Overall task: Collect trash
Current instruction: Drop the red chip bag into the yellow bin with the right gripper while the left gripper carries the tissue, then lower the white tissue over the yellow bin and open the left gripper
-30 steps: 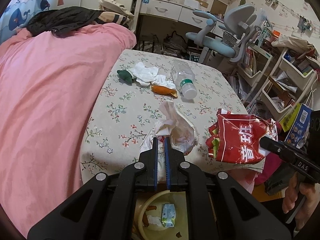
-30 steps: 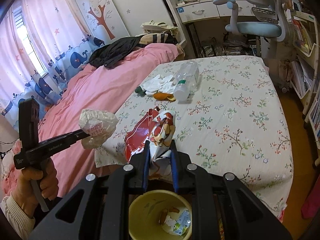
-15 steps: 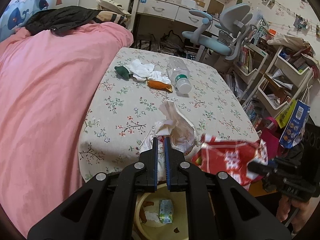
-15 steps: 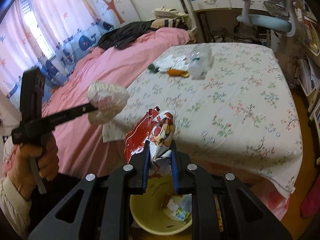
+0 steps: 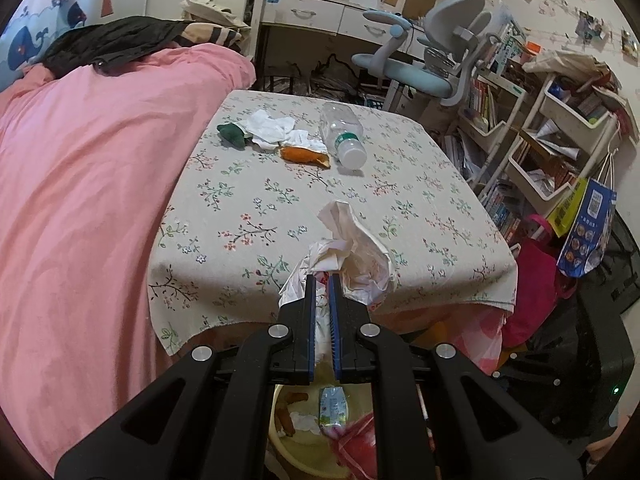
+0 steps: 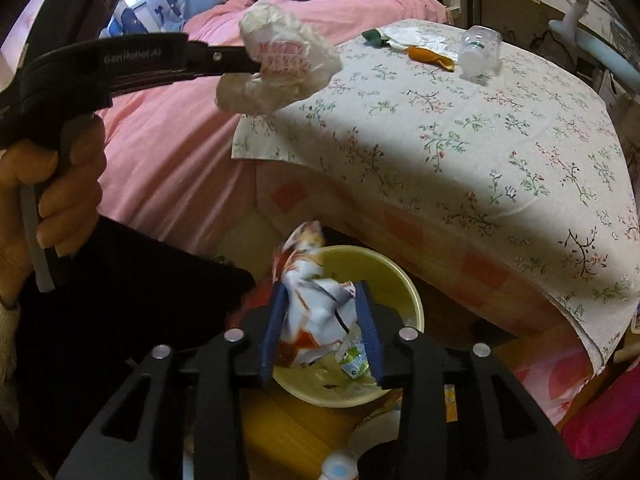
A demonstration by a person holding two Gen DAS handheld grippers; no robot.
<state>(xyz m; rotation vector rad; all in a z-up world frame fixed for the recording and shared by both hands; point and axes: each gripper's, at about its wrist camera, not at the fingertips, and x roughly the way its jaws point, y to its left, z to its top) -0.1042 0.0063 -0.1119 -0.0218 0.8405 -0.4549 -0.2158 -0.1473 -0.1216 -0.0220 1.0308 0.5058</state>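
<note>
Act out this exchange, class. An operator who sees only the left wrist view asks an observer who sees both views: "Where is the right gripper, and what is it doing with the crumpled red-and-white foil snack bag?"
Observer: The right gripper hangs over the round yellow plastic bin.
Operator: Has it let the bag go?
Observer: Its jaws are opening, and the snack bag sits between them, above the bin.
Operator: And my own load?
Observer: Your left gripper is shut on the crumpled white plastic bag. The right wrist view shows rows of red lettering on its side.
</note>
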